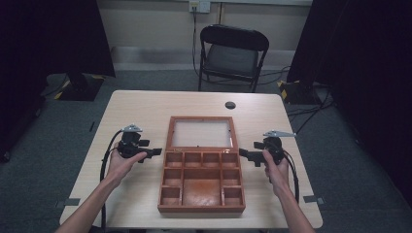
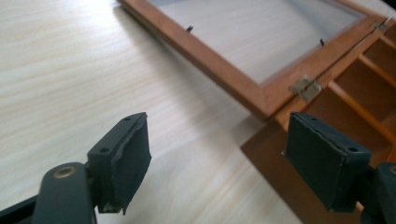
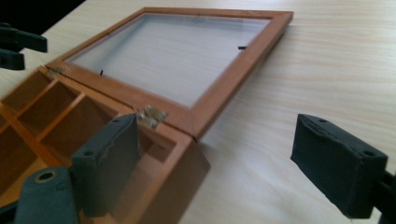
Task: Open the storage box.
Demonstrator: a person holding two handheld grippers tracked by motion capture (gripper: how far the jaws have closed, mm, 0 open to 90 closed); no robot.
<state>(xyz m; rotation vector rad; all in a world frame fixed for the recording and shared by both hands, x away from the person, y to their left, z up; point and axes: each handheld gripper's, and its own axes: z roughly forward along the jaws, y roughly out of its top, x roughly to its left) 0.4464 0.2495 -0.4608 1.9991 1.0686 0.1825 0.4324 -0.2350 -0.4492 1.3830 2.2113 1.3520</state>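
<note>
A wooden compartment box (image 1: 201, 182) sits mid-table (image 1: 145, 104), its glass-paned lid (image 1: 200, 132) flung flat behind it. The left gripper (image 1: 154, 152) and right gripper (image 1: 243, 154) flank the box's hinge line, both jaws spread, gripping nothing. The compartments' contents are hard to make out.

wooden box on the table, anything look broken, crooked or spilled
Nothing stands out. The wooden box sits square on the table, its glass-paned lid folded flat behind on intact hinges, compartments empty.
</note>
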